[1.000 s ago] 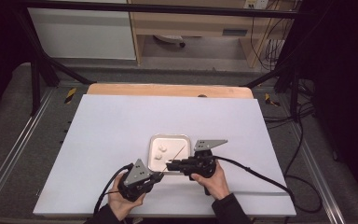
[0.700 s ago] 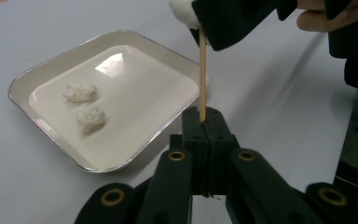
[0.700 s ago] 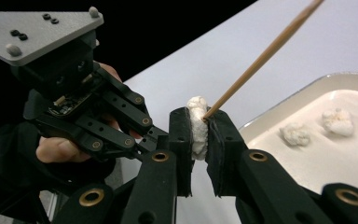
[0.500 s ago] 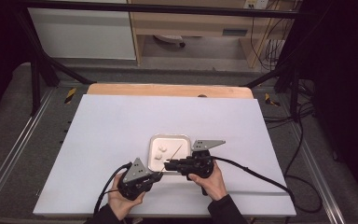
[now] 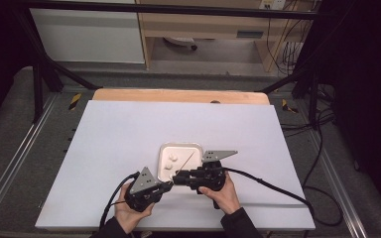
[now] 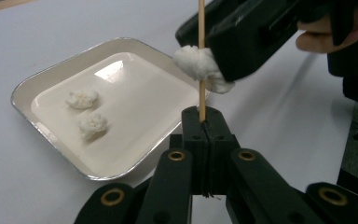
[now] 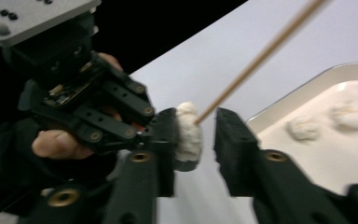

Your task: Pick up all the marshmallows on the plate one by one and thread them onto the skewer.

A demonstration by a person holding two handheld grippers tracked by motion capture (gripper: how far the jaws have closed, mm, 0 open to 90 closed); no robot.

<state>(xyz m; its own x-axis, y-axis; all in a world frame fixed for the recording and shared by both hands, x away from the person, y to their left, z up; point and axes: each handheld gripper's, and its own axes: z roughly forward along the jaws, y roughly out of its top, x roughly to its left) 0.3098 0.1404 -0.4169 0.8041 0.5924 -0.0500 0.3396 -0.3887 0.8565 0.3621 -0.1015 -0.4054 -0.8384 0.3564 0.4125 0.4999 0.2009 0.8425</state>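
My left gripper [image 6: 204, 122] is shut on the lower end of a thin wooden skewer [image 6: 201, 70], which rises from its fingertips. A white fluffy ball [image 6: 196, 63] is threaded on the skewer. My right gripper [image 7: 196, 130] is open and its jaws have just been opening. The ball [image 7: 187, 130] sits between them, against one pad, with a gap to the other. Two more white balls [image 6: 81, 98] [image 6: 93, 125] lie in the pale square tray [image 6: 42, 79]. In the high view both grippers [image 5: 171, 182] [image 5: 178, 176] meet at the tray's [image 5: 181, 146] near edge.
The tray sits on a wide white table top [image 5: 129, 134] with a wooden strip [image 5: 178, 95] along its far edge. Black cables [image 5: 268, 181] trail from the grippers towards the right. A metal frame and dark floor surround the table.
Both hands stay where they were at the tray's near edge. The high view is too small to show any jaw movement.
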